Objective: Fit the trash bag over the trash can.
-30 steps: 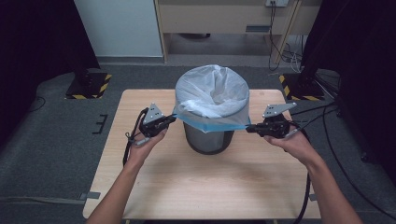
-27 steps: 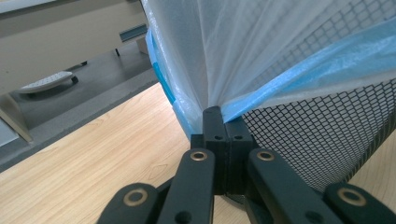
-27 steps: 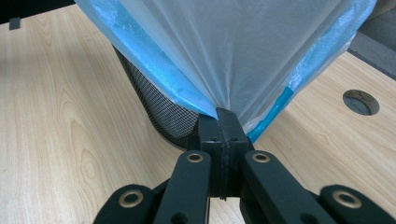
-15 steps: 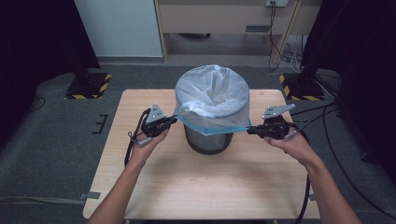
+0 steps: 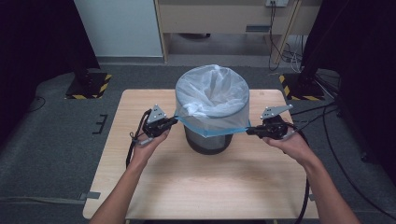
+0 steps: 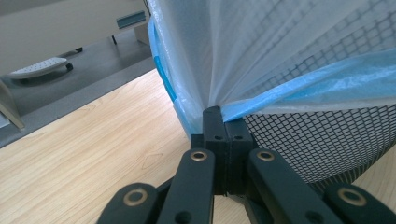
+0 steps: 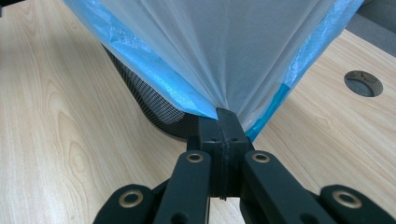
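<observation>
The thin white bin bag [image 5: 212,95] with its blue edge covers the black mesh bin [image 5: 208,141], pinched and pulled sideways by the left gripper [image 5: 173,121] and right gripper [image 5: 250,131].

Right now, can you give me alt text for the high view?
Two hand-held tools, left and right, pinch the blue-edged hem of a white bag and stretch it sideways over a dark mesh bin on a wooden table.

No text, label, brand, number or sign can be read on anything here.
</observation>
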Available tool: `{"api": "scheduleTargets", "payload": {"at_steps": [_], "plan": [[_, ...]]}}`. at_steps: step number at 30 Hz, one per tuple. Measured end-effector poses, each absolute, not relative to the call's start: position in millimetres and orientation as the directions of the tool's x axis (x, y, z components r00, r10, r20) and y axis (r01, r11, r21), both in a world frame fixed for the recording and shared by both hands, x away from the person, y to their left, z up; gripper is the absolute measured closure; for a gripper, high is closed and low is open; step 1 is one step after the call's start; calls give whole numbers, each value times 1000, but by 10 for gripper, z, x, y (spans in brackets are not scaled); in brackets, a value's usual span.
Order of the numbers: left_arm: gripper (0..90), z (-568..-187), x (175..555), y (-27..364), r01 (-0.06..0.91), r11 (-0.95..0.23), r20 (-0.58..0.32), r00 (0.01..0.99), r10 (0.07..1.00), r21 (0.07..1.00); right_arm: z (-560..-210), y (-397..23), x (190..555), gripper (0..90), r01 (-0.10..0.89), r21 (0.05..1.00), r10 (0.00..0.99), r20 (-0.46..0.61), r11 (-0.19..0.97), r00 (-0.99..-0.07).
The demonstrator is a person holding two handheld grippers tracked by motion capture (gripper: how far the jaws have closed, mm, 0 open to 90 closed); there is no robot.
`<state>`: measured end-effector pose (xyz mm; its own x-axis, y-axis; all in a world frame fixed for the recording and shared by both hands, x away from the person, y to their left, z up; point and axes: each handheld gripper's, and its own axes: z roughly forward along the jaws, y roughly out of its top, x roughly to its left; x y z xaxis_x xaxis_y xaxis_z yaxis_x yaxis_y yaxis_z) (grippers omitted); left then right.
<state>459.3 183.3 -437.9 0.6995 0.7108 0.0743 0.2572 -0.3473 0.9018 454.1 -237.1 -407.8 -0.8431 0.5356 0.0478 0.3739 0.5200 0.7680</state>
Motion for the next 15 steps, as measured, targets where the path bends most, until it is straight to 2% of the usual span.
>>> {"api": "scheduleTargets", "payload": {"at_steps": [15], "plan": [[900, -4429, 4632, 1848, 278, -354, 69, 693, 718, 893, -4148, -2320, 4581, 900, 381, 752, 535, 45, 538, -843]]}}
